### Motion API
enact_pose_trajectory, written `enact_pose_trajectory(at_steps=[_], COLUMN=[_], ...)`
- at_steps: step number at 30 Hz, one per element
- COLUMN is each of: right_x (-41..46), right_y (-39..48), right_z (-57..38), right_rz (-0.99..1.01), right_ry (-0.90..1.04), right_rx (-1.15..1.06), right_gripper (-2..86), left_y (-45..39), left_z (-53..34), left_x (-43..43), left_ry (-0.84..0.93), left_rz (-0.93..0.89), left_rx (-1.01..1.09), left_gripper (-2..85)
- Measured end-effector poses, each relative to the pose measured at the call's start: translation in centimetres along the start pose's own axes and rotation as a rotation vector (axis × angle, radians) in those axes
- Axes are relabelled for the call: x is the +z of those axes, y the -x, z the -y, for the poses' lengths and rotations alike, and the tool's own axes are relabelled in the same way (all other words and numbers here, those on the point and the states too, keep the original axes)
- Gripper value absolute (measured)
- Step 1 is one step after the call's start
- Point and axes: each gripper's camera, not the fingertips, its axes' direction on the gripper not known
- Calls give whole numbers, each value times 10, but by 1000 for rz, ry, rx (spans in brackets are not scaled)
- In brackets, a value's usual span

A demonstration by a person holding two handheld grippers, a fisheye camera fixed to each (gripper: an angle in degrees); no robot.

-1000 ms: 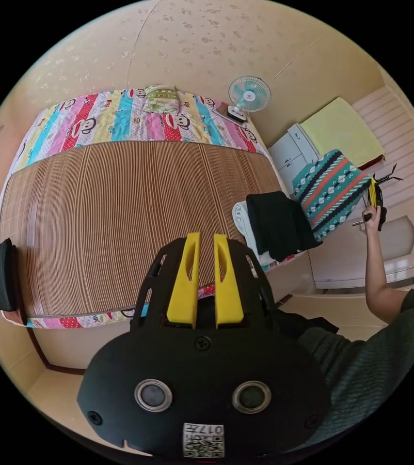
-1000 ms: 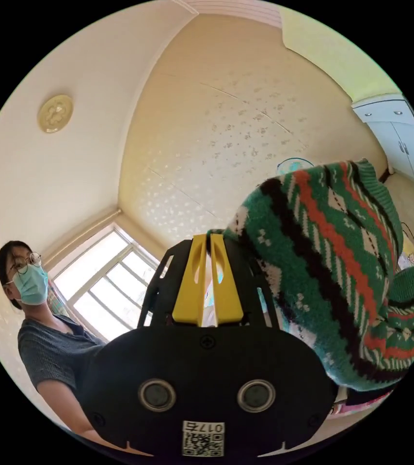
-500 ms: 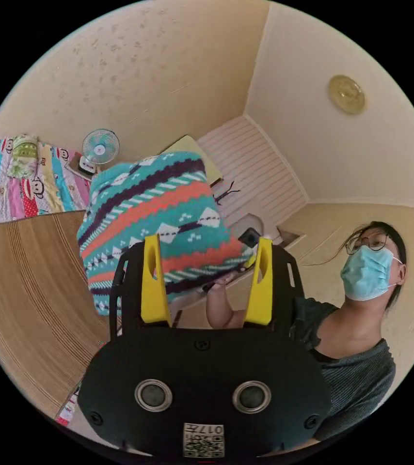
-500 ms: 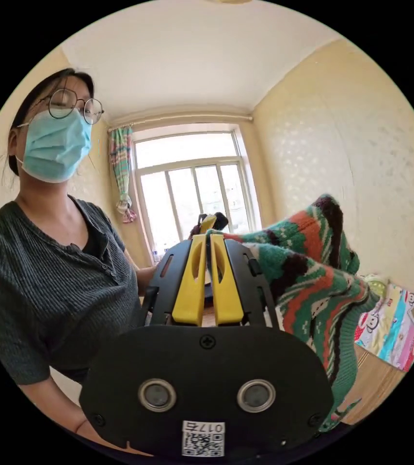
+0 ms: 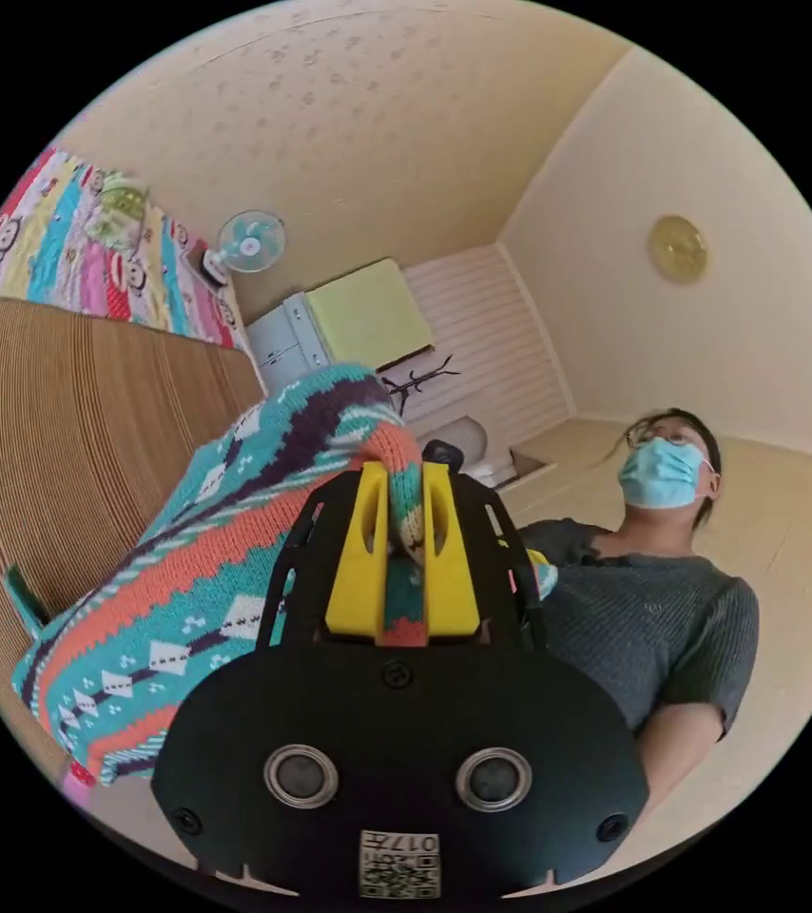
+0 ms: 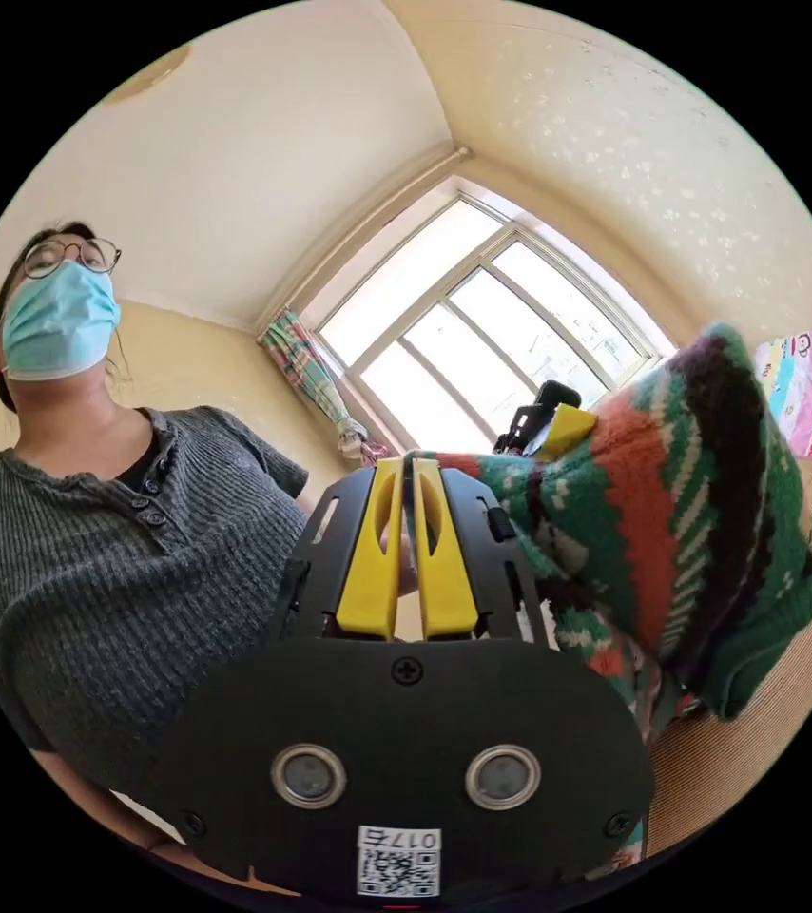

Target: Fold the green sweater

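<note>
In the left gripper view, the bamboo mat (image 5: 54, 418) on the bed lies bare at left; the green sweater (image 5: 187, 590) hangs over its lower edge, the person (image 5: 653, 609) crowding the right.

sweater (image 5: 187, 590) hangs from left gripper (image 5: 404, 552), above mat (image 5: 64, 409) | mat lies on bed, quilt (image 5: 73, 257) at its far end | fan (image 5: 251, 240) beside quilt, cabinet (image 5: 282, 342) next to fan | person (image 5: 653, 609) right of gripper | right gripper (image 6: 406, 556): sweater (image 6: 672, 561) to its right, window (image 6: 482, 342) behind
</note>
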Motion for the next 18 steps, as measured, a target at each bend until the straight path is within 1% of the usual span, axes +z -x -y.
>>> enact_pose_trajectory(at_steps=[2,3,4,7,10,11,12,13,14,15,18], right_x=[15,20,20,-9,-61,-79,-93,-98,-103,-102,-89], right_y=[9,15,17,29,34,33,31,29,24,17,-12], right_z=[-2,-2,-1,-5,-15,-17,-14,-11,-2,8,27], right_rz=[-1,-5,-10,-39,-264,-380,-476,-515,-576,-600,-597], right_ry=[21,42,51,-20,-102,-117,-119,-110,-80,-40,27], right_rx=[-98,-148,-169,-247,-261,-245,-227,-228,-229,-240,-303], right_gripper=[12,13,13,21,40,53,87,103,139,168,206], left_y=[-37,-45,-60,-97,-137,-152,-159,-171,-180,-184,-191], left_z=[-16,-19,-24,-31,-32,-31,-30,-28,-26,-25,-25], left_x=[-24,-28,-35,-48,-53,-51,-49,-42,-32,-24,24], left_ry=[-22,-24,-34,-38,-5,26,48,80,93,102,177], left_rz=[-148,-191,-278,-505,-716,-796,-833,-884,-912,-923,-950], left_rx=[242,294,388,618,819,885,912,952,964,958,911], left_gripper=[54,53,52,52,52,52,52,52,53,53,53])
